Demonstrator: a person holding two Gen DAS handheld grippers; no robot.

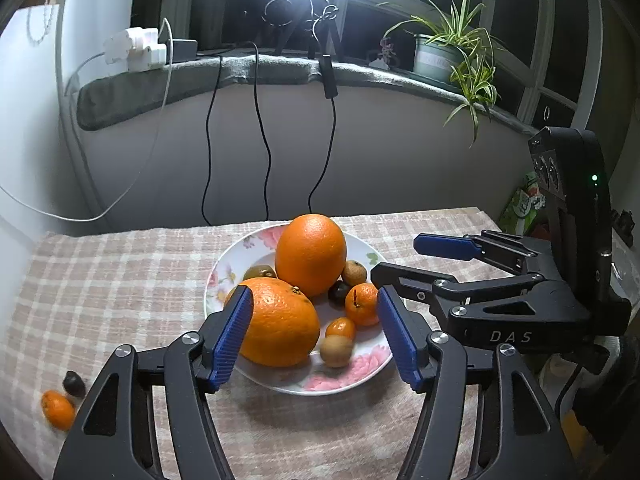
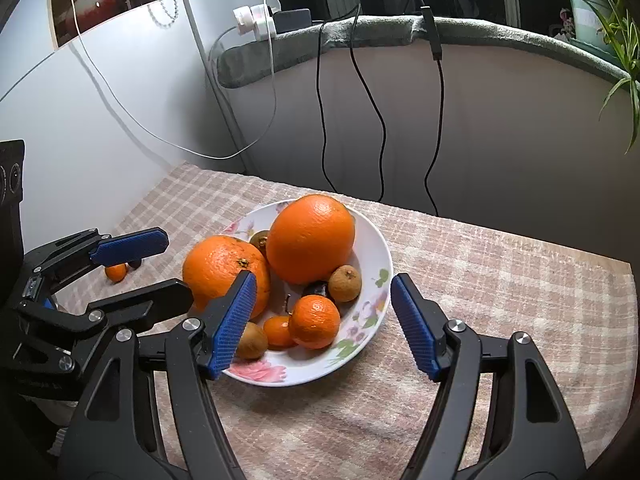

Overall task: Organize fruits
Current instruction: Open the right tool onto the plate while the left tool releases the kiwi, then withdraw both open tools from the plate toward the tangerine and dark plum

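A white floral plate (image 1: 224, 268) (image 2: 380, 248) on the checked tablecloth holds two big oranges (image 1: 310, 254) (image 1: 280, 324), a small mandarin (image 1: 362, 304), a kumquat (image 1: 340, 328), several brown fruits and a dark one. A second mandarin (image 1: 58, 410) (image 2: 116, 272) and a dark fruit (image 1: 74, 384) lie on the cloth left of the plate. My left gripper (image 1: 313, 291) (image 2: 176, 264) hovers open at the plate's near left side. My right gripper (image 2: 324, 278) (image 1: 416, 260) hovers open at the plate's right side. Neither holds anything.
The checked tablecloth (image 2: 480, 280) covers the table up to a grey wall with hanging black cables (image 1: 260, 140). A padded sill above carries a power strip (image 1: 136, 50) and a potted plant (image 1: 440, 56). Green packaging (image 1: 520, 204) stands at the table's far right.
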